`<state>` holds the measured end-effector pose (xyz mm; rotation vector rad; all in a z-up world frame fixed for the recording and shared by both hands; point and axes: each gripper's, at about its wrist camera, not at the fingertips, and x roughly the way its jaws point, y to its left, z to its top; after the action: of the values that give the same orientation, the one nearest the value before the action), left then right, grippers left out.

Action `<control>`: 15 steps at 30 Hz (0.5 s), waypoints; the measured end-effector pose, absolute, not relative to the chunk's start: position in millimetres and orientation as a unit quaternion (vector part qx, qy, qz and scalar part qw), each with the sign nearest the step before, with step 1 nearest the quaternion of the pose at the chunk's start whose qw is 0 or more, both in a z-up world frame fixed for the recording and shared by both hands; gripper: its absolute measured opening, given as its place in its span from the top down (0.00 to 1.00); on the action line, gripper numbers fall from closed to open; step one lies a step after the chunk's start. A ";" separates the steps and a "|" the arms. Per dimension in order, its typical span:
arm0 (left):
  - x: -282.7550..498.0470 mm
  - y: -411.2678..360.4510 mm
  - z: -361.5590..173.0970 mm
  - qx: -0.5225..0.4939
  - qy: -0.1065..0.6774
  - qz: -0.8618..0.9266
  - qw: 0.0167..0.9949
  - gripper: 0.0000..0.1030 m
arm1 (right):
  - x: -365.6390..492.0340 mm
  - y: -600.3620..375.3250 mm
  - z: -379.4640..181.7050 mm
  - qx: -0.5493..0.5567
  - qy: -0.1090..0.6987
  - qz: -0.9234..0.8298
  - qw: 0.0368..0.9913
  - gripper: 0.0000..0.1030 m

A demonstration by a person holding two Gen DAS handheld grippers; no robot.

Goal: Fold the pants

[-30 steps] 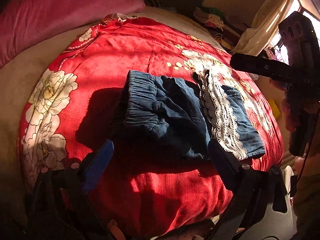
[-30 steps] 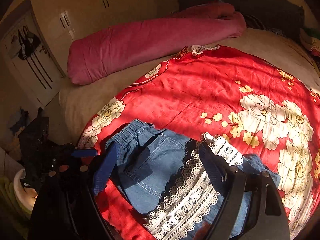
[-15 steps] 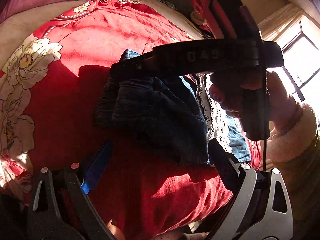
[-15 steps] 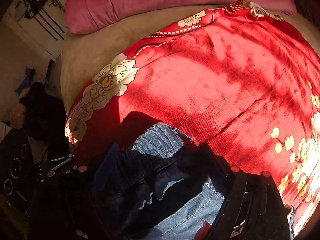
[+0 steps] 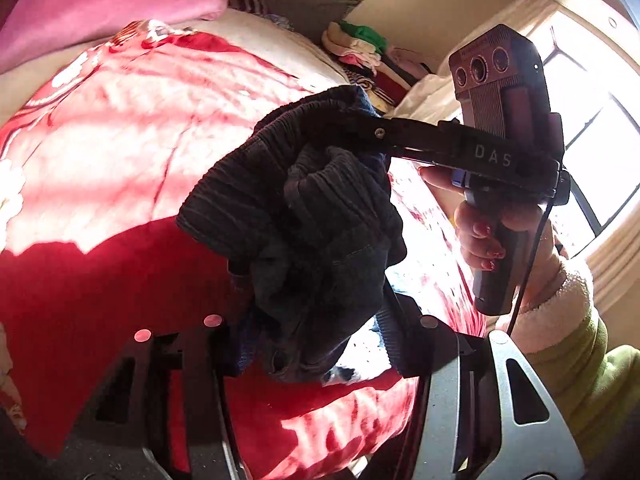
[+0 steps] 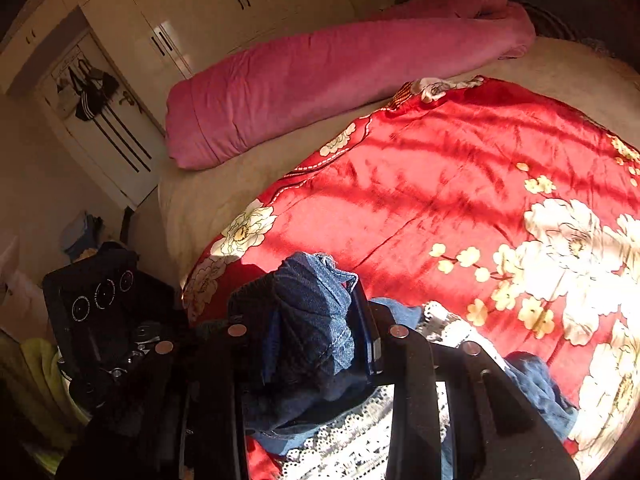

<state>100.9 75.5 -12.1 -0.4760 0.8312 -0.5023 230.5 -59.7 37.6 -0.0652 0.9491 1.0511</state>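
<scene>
**Both claws bite the denim and the pants come off the bed**

Where a second ago the pants (image 5: 320, 216) lay flat on the red floral bedspread (image 5: 120, 128) with your claws wide over them, you've now got both closing in on cloth. Your left claw (image 5: 308, 344) has bunched denim between its fingers and is closing on it, pads against the fabric at 6 o'clock in its own view. Your right claw (image 6: 316, 336) is squeezing a ribbed wad of blue denim, closing on the waistband end. From the left view that right claw sits at 1 o'clock, your hand (image 5: 492, 228) wrapped round its handle.

That means the lift is under way, I'd say: the garment is gathered, not folded, so the fold looks undone.

The pants hang crumpled and dark in shadow, elastic waist puckered, with white lace trim (image 6: 360, 440) trailing down onto the bedspread at 5 o'clock in the right view.
</scene>
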 end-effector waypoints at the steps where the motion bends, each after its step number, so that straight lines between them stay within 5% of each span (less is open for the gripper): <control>1: 103.4 62.7 -7.5 -0.213 0.395 -0.246 0.859 0.59 | 232.9 -76.7 38.2 -0.022 0.436 0.476 0.764 0.71; 4: 107.4 31.4 -0.7 -0.189 0.400 -0.269 0.855 0.57 | 234.7 -123.0 28.8 -0.002 0.442 0.451 0.775 0.68; 6: 107.9 14.3 -1.2 -0.177 0.406 -0.284 0.850 0.45 | 231.8 -156.1 19.0 0.009 0.450 0.432 0.782 0.63; 15: 97.2 -34.8 -27.3 -0.110 0.448 -0.318 0.828 0.39 | 203.4 -213.4 9.8 0.045 0.442 0.396 0.803 0.62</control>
<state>97.2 -34.8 -27.3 -0.2331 0.9509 -0.6754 203.4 -213.4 9.8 0.0954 0.9474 0.8486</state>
